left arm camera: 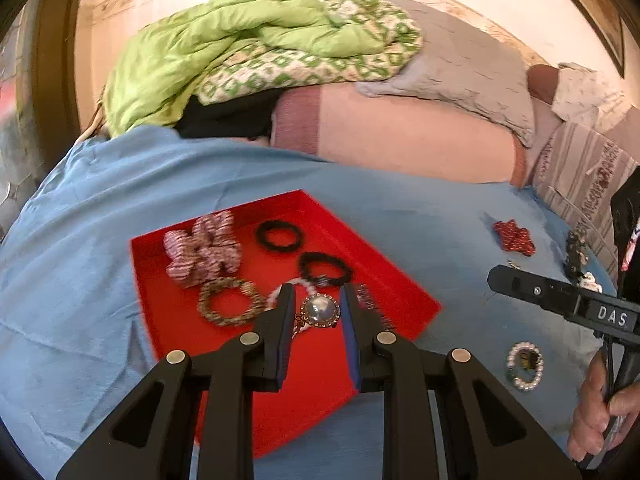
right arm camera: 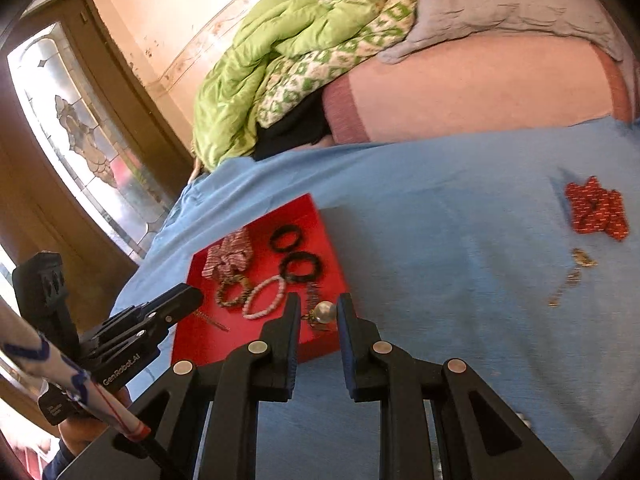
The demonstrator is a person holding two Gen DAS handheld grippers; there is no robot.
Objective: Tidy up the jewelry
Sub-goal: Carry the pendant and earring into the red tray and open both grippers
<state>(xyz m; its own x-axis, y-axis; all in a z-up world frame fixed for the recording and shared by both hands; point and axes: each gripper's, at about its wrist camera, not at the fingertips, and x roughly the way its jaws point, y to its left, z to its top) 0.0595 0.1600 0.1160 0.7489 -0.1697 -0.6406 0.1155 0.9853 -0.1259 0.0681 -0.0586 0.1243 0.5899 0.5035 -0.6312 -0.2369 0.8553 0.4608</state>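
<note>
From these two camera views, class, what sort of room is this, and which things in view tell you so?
Most likely a bedroom at home: a bed under a blue sheet, a rumpled green quilt against the wall, and a grey pillow. A red tray of jewelry sits on the sheet.

- A tray (left arm camera: pixel 168 336) lies on a sheet (left arm camera: pixel 80 280) spread over the bed.
- In the tray: a scrunchie (left arm camera: pixel 202 254) at the far left, two hair ties (left arm camera: pixel 279 235) (left arm camera: pixel 325 269) to its right, a bracelet (left arm camera: pixel 230 301) nearer, a brooch (left arm camera: pixel 319 311) at the near right.
- On the sheet right of the tray: a bow (left arm camera: pixel 514 237) farther off, a beaded ring (left arm camera: pixel 525 365) nearer.
- Behind the sheet lie a quilt (left arm camera: pixel 224 40) and pillow (left arm camera: pixel 400 136).
</note>
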